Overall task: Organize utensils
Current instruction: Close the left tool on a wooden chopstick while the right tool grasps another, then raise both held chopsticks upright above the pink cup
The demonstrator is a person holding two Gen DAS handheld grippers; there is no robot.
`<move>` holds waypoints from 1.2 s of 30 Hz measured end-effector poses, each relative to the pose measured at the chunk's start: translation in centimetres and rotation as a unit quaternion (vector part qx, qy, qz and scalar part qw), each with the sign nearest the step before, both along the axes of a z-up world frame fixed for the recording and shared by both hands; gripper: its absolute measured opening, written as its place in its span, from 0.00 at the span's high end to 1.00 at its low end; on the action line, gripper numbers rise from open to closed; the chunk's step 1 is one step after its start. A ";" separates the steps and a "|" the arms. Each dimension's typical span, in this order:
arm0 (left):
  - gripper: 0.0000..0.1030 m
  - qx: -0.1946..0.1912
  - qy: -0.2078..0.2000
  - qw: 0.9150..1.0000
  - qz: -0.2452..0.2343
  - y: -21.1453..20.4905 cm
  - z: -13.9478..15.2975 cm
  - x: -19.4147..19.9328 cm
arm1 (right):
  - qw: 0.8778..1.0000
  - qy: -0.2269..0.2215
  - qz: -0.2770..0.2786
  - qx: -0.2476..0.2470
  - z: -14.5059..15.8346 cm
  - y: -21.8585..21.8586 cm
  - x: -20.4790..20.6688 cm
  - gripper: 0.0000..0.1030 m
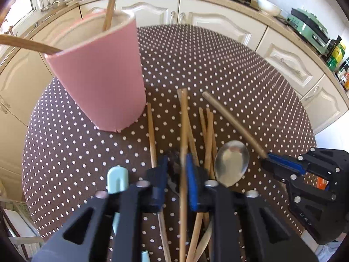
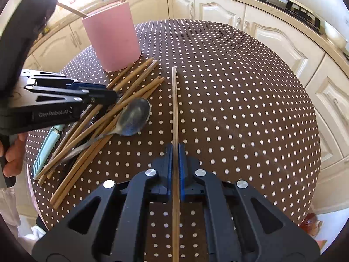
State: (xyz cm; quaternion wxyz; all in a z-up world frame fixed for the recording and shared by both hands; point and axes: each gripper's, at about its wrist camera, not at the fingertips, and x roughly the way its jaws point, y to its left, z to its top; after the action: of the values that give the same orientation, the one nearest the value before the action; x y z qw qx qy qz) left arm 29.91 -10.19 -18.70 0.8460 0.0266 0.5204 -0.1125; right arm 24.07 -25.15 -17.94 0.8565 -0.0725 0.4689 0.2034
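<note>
A pink holder (image 1: 100,74) (image 2: 112,40) stands at the table's far left with two wooden sticks in it. Several wooden chopsticks (image 2: 104,118) lie in a pile with a metal spoon (image 1: 231,163) (image 2: 133,118) and a pale blue handled utensil (image 1: 117,179) (image 2: 44,152). My left gripper (image 1: 176,166) (image 2: 115,97) is over the pile, jaws closing around one chopstick (image 1: 183,135) with a small gap still showing. My right gripper (image 2: 175,152) (image 1: 267,158) is shut on another chopstick (image 2: 174,109) and holds it above the table, right of the pile.
The round table has a brown cloth with white dots (image 2: 240,109). Cream kitchen cabinets (image 1: 218,21) and a counter with a hob, a bowl and appliances run behind it. A hand (image 2: 13,152) holds the left gripper.
</note>
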 end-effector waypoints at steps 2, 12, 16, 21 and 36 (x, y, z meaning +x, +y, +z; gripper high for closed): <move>0.95 -0.015 0.007 1.000 -0.001 0.4 0.1 0.3 | 1.000 0.008 0.006 -0.009 0.0 0.3 0.7 0.94; 0.95 -0.026 -0.030 0.999 0.002 1.7 1.9 -0.9 | 0.998 0.032 0.015 -0.055 0.1 2.1 4.9 0.92; 0.95 -0.033 -0.056 0.998 0.003 2.4 3.7 -1.6 | 0.997 0.035 0.019 -0.067 0.0 3.1 6.7 0.93; 0.95 -0.050 -0.104 0.993 0.004 3.2 6.7 -3.1 | 0.999 0.003 0.007 -0.047 0.8 2.7 6.6 0.94; 0.95 -0.112 -0.308 0.942 0.065 7.1 16.4 -6.7 | 0.968 -0.200 0.018 0.151 13.6 3.6 3.4 0.95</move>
State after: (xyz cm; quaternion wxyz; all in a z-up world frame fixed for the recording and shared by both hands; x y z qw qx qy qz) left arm 23.17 -3.12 -2.33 0.9681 -0.0692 0.2187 -0.1012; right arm 27.50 -21.55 -4.38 0.9301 0.0098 0.2505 0.2686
